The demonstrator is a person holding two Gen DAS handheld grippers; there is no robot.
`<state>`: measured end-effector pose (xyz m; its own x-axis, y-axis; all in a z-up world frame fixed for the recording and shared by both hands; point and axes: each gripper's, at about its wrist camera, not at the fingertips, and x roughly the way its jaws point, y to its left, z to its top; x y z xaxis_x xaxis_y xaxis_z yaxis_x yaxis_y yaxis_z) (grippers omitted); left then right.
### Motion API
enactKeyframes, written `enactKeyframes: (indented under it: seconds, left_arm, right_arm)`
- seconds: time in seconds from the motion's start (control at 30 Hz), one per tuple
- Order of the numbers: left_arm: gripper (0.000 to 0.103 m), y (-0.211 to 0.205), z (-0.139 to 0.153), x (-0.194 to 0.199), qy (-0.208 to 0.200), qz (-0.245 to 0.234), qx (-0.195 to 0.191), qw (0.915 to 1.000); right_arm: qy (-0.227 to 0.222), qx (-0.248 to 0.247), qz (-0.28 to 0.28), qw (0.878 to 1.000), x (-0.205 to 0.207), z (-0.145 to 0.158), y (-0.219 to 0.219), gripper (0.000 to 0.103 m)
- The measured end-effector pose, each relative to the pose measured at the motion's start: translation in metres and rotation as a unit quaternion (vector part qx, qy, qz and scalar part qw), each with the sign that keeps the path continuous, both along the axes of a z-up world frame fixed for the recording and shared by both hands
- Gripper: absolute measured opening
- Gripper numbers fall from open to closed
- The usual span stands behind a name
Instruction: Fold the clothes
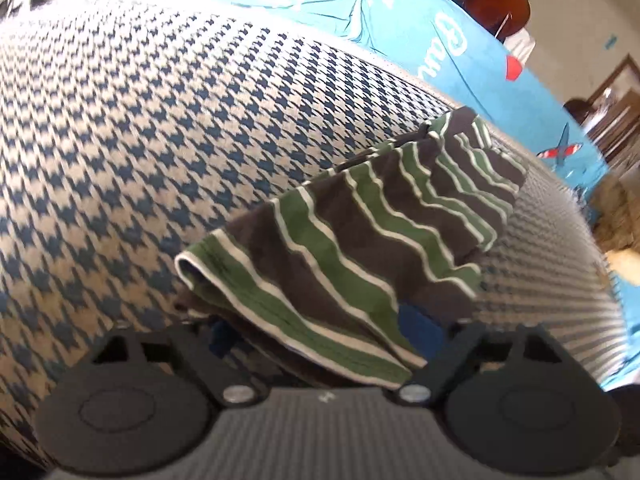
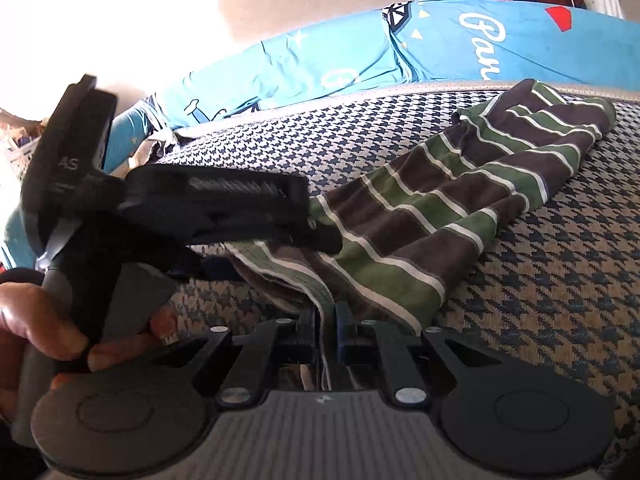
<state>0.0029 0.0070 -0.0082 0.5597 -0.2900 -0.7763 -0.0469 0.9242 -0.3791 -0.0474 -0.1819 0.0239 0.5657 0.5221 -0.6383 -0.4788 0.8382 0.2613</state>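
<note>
1. A houndstooth cover (image 1: 168, 128) is spread beneath everything; behind it blue printed fabric (image 2: 360, 52) is seen.
2. The striped garment (image 2: 460, 200) is laid on the cover, its long axis running from both tools toward the far right edge.
3. The near hem is clenched by the right hand-held gripper (image 2: 326, 320).
4. The left hand-held gripper (image 1: 320, 340) is spread around the hem, pads apparently not pressing; both are equally near.
</note>
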Motion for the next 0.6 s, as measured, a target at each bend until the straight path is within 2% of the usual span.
enactKeyframes:
  seconds: [0.17, 0.27, 0.33, 0.43, 0.53, 0.6]
  left_arm:
    - [0.047, -0.008, 0.002, 0.007, -0.009, 0.013, 0.03, 0.9994]
    - [0.037, -0.005, 0.004, 0.009, -0.01, 0.02, 0.032, 0.9992]
    - [0.034, 0.002, 0.005, 0.007, -0.01, 0.024, 0.031, 0.9992]
    - [0.033, 0.009, 0.006, 0.001, -0.01, 0.027, 0.024, 0.9993]
    - [0.033, 0.016, 0.008, -0.004, -0.01, 0.027, 0.022, 0.9993]
    - [0.033, 0.022, 0.009, -0.009, -0.01, 0.026, 0.023, 0.9993]
  right_arm:
    - [-0.002, -0.031, 0.018, 0.999, -0.003, -0.006, 0.008, 0.011]
    - [-0.006, -0.048, 0.028, 0.998, -0.005, -0.009, 0.013, 0.015]
    - [-0.016, -0.06, 0.039, 0.997, -0.009, -0.01, 0.016, 0.03]
    - [-0.032, -0.071, 0.059, 0.995, -0.015, -0.01, 0.021, 0.04]
    - [-0.049, -0.084, 0.076, 0.992, -0.02, -0.012, 0.027, 0.047]
    - [-0.058, -0.101, 0.084, 0.99, -0.022, -0.016, 0.032, 0.048]
